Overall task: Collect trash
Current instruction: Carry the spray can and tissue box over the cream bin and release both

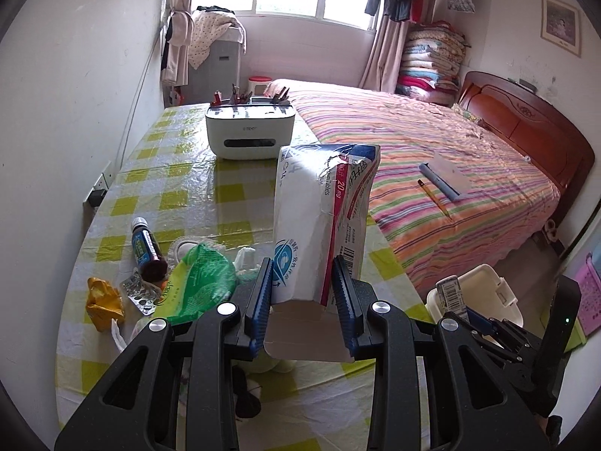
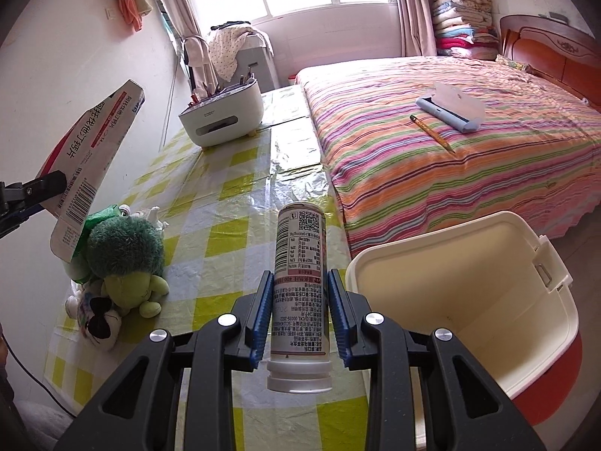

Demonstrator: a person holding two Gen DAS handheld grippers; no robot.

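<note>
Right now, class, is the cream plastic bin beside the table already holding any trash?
No, the cream plastic bin shows only a bare interior.

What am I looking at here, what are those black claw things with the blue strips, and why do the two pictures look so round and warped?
Those are two hand-held grippers, one in each of a person's hands. Each carries a wide-angle camera looking along its fingers, hence the warped pictures.

The left camera's view shows the left gripper clamped on a flattened tablet box. The right camera's view shows the right gripper clamped on a slim labelled tube with a white cap.

Below is a table with a yellow checked cover. On it lie a small dark bottle, a green packet, a blister pack, a yellow wrapper, a green plush toy and a white organiser. An open cream bin stands at the table's right edge.
</note>
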